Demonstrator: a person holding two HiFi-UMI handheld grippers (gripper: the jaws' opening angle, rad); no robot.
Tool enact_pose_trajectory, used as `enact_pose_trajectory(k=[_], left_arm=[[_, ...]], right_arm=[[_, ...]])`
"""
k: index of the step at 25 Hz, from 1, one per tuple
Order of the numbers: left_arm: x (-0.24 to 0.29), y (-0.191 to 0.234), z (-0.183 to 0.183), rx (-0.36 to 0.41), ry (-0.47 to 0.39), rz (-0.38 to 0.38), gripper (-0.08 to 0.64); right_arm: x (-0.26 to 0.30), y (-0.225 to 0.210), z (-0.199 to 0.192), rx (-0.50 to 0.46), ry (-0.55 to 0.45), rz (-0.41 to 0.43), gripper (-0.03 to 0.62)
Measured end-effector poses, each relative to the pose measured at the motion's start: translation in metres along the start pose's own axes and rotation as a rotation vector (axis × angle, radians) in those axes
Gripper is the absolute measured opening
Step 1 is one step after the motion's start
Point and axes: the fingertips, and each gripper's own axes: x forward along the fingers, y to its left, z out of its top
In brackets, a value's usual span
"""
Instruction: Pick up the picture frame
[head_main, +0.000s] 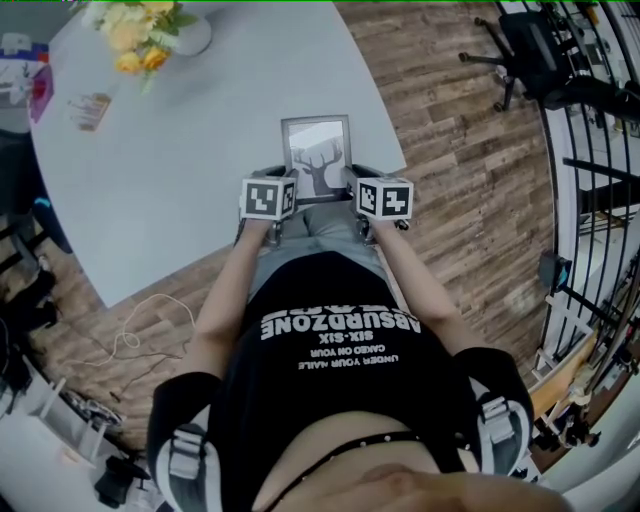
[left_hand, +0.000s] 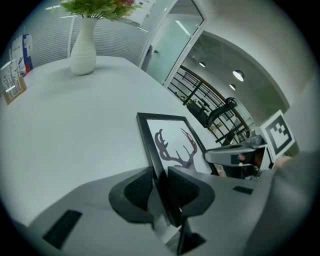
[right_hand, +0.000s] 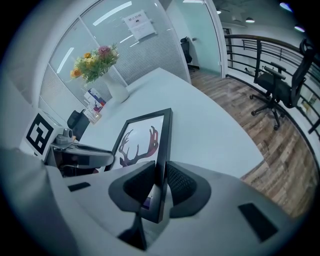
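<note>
**Both tongs clamp the picture frame at the near edge of the surface**

The picture frame (head_main: 316, 150) sits at the near edge of the pale grey surface (head_main: 200, 130), directly in front of the person. It is a black-rimmed frame holding a white print of an antlered deer head. Its far end points toward the middle of the surface, and its near end is hidden behind the two marker cubes in the head view. No view shows whether that near end rests on the surface or has been raised off it.

The left tongs (left_hand: 160, 187) are closed on the frame's left rail. In the left gripper view, the ribbed pads press on either side of the thin black edge near its lower corner. The right tongs (right_hand: 159, 185) grip the right rail in the same way, with the edge pinched between the pads. Each gripper view shows the other tool across the print, so the two stand opposite each other with the frame (right_hand: 142, 140) between them. Both point downward from the person's forearms.

A white vase of yellow and orange flowers (head_main: 150, 30) stands far back on the surface, well apart from the frame, with a small card stand (head_main: 90, 108) near it. Beyond the curved edge of the surface is the wood-plank floor (head_main: 470, 180). A black office chair (right_hand: 277, 87) stands on it beside a dark railing (right_hand: 250, 47).
</note>
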Motion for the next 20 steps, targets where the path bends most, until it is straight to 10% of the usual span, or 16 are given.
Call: enact_pose_trajectory(k=[20], left_arm=[[-0.034, -0.014, 0.026, 0.044, -0.107, 0.018, 0.106]], right_arm=[[-0.031, 0.014, 0.028, -0.009, -0.096, 0.011, 0.086]])
